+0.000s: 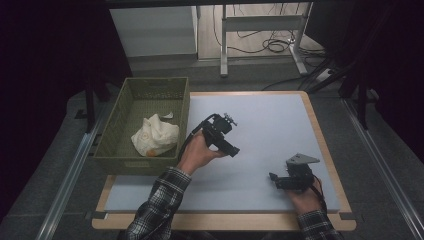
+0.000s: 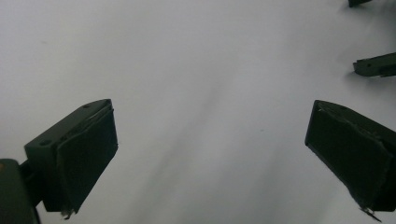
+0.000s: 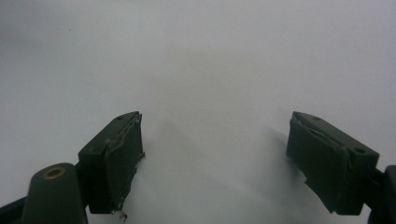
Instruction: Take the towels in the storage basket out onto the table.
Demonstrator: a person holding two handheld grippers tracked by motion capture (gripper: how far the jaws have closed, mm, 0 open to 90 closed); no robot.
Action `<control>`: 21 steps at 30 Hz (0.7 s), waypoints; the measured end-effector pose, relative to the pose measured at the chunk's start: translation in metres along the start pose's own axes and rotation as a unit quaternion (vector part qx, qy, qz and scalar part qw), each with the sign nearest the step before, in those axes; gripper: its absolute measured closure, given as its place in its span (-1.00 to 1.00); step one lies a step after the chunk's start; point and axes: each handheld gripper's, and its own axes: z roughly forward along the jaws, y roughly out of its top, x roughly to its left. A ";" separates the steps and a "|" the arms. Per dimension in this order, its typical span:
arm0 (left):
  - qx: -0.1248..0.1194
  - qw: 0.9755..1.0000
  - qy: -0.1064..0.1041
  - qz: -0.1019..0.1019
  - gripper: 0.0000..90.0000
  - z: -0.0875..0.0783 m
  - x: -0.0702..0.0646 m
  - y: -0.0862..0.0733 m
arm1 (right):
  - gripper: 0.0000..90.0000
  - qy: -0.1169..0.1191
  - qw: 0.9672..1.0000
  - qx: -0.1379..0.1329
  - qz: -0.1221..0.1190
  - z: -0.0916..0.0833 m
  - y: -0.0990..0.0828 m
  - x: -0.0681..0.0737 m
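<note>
My left gripper (image 1: 231, 149) hangs over the middle of the white mat (image 1: 270, 125), held by a hand in a plaid sleeve. It points down to the right. In the left gripper view my left gripper (image 2: 210, 126) has its jaws wide apart, with bare mat between them. My right gripper (image 1: 273, 178) rests low near the mat's front right, pointing left. Its grey three-cornered plate (image 1: 301, 159) is on top. In the right gripper view my right gripper (image 3: 215, 130) is open, with nothing between the jaws. The right gripper's jaw tips (image 2: 373, 65) show far off in the left gripper view.
A green basket (image 1: 125, 159) stands at the mat's left edge. Inside lies a crumpled white cloth (image 1: 155, 134) with something orange under it. The wooden table edge (image 1: 330, 150) frames the mat. Behind the table are a metal stand and cables (image 1: 270, 45).
</note>
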 end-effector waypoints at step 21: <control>-0.014 0.996 0.062 -0.059 -0.93 -0.076 0.067 -0.013 | -0.59 0.000 1.000 0.000 0.000 0.000 0.000 0.000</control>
